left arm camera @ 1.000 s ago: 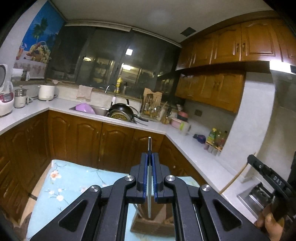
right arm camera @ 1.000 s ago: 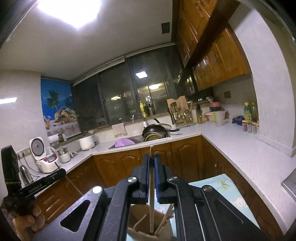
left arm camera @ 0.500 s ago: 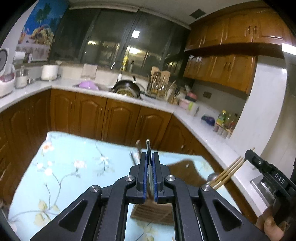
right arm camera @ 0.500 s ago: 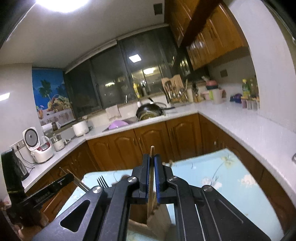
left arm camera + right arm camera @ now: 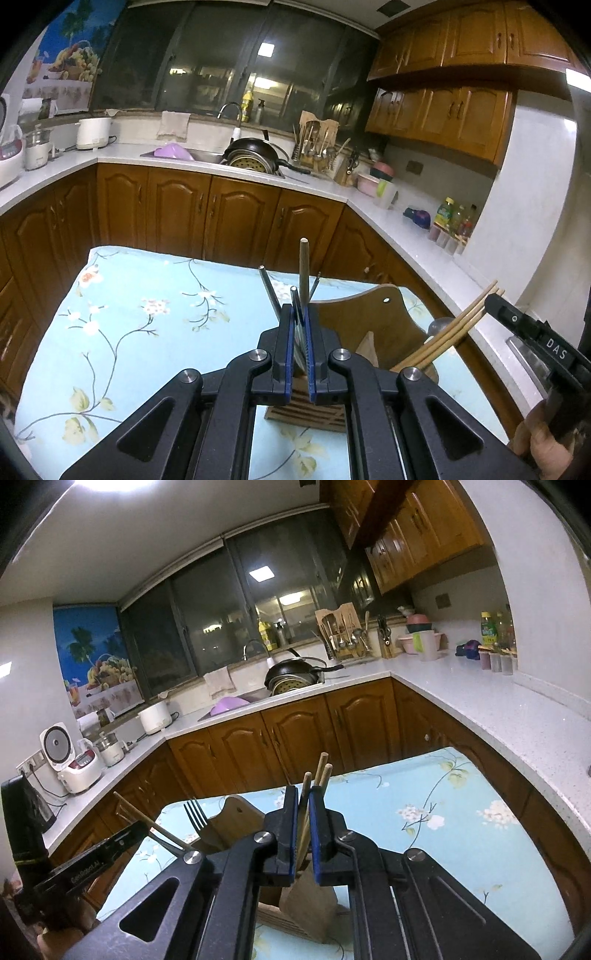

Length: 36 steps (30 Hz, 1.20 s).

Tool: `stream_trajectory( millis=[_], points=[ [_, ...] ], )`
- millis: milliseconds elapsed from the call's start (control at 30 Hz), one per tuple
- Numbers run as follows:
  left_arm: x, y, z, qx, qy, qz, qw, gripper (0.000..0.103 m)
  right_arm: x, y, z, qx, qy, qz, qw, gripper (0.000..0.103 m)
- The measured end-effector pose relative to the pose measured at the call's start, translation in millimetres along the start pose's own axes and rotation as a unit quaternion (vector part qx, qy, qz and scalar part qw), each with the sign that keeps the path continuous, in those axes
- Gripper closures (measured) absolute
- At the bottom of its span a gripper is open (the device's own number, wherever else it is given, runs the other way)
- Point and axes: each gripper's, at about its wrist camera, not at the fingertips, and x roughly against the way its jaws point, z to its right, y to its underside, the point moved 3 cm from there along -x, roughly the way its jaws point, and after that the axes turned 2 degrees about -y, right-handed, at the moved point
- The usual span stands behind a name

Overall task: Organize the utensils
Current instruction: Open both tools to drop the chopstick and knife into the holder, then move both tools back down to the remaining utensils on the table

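A wooden utensil holder (image 5: 373, 332) stands on a table with a light blue floral cloth (image 5: 147, 317). My left gripper (image 5: 300, 314) is shut on a thin metal utensil (image 5: 295, 299), held upright over the holder beside other handles (image 5: 304, 269). Wooden chopsticks (image 5: 447, 332) lean out of the holder at right. My right gripper (image 5: 303, 801) is shut on a wooden chopstick (image 5: 305, 790) above the holder (image 5: 306, 901). A fork (image 5: 195, 814) stands in the holder at left.
Kitchen counters (image 5: 399, 229) wrap around the table, with a sink, black pan (image 5: 255, 153), utensil rack (image 5: 317, 147), rice cookers (image 5: 74, 757) and bottles (image 5: 450, 221). Wooden cabinets (image 5: 207, 214) stand behind the table's far edge.
Both grippers have tilted down and lowered toward the holder, each still gripping its utensil. The table and holder have come fully into view.
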Motion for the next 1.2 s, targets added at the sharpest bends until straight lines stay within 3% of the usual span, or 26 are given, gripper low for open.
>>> stream_trajectory(
  millis=[200,267,300,367,400,433,600,767,933,1200],
  points=[
    [4,9,1,-0.001,-0.003,-0.009,1.0000,0.099,-1,1,3,-0.005,-0.006,-0.005,1.000,0.092],
    [6,9,1,0.004,0.001,-0.015,0.9999,0.097,2,2,5,-0.009,-0.010,-0.005,1.000,0.080],
    [9,9,0,0.005,0.002,-0.015,0.9999,0.092,4,1,6,-0.012,-0.014,-0.003,1.000,0.074],
    [17,8,-1,0.008,0.004,-0.014,0.9999,0.077,12,2,6,-0.017,-0.022,0.007,1.000,0.049],
    [22,8,0,0.010,0.006,-0.010,0.9999,0.067,17,1,6,-0.018,-0.024,0.012,0.999,0.045],
    [30,8,1,0.009,0.007,-0.007,0.9999,0.063,22,1,5,-0.019,-0.024,0.017,0.999,0.039],
    [68,17,-3,0.009,0.004,0.010,0.9999,0.036,51,7,7,-0.024,-0.030,0.032,0.999,0.028],
    [100,41,-16,0.020,-0.001,0.008,0.9998,0.029,77,21,13,-0.039,-0.030,0.035,0.998,0.010],
    [122,79,-29,0.044,-0.015,-0.018,0.9988,0.025,98,50,16,-0.040,-0.023,0.020,0.999,0.002],
    [136,129,-36,0.054,-0.025,-0.084,0.9947,0.024,110,112,32,-0.055,0.002,-0.029,0.998,0.002]
  ],
)
